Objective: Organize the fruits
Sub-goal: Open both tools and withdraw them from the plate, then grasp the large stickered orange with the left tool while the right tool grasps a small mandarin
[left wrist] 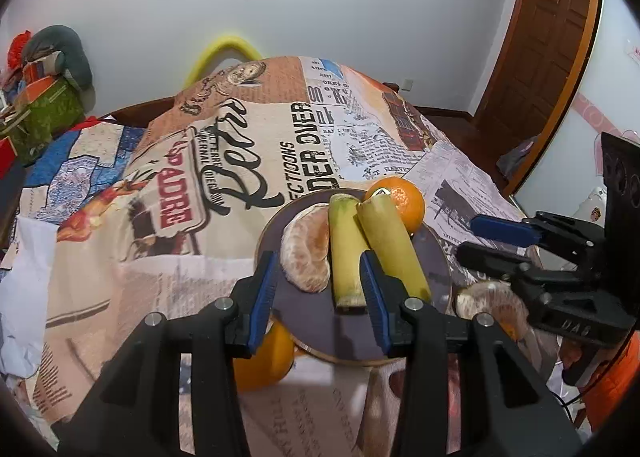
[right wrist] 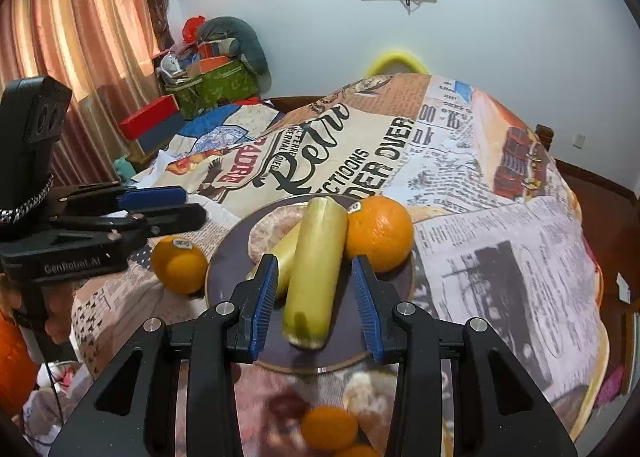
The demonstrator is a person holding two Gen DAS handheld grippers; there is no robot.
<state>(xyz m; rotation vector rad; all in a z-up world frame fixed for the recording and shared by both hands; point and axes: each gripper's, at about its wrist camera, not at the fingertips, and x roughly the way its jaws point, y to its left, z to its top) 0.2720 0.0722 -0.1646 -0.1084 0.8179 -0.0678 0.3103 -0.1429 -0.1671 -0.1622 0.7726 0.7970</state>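
A cloth-covered surface (left wrist: 224, 161) fills both wrist views, with a dark plate (left wrist: 320, 329) at lower centre. The left gripper (left wrist: 319, 257) hovers over the plate's near rim, jaws partly open and empty. The right gripper (right wrist: 315, 259) hangs over the same plate, jaws drawn in about as narrow as they go, gripping nothing. The banana piece (right wrist: 316, 257) framed between them lies free on the plate.

A second banana piece (left wrist: 346, 253), a peeled half (left wrist: 306, 249) and a whole orange (left wrist: 402, 203) share the plate. One orange (right wrist: 180, 265) sits off it at centre left, and a peeled piece (left wrist: 492, 305) off its lower right.

The plating step looks part done. The next move likely calls for wider jaws centred on the loose orange, which may roll.
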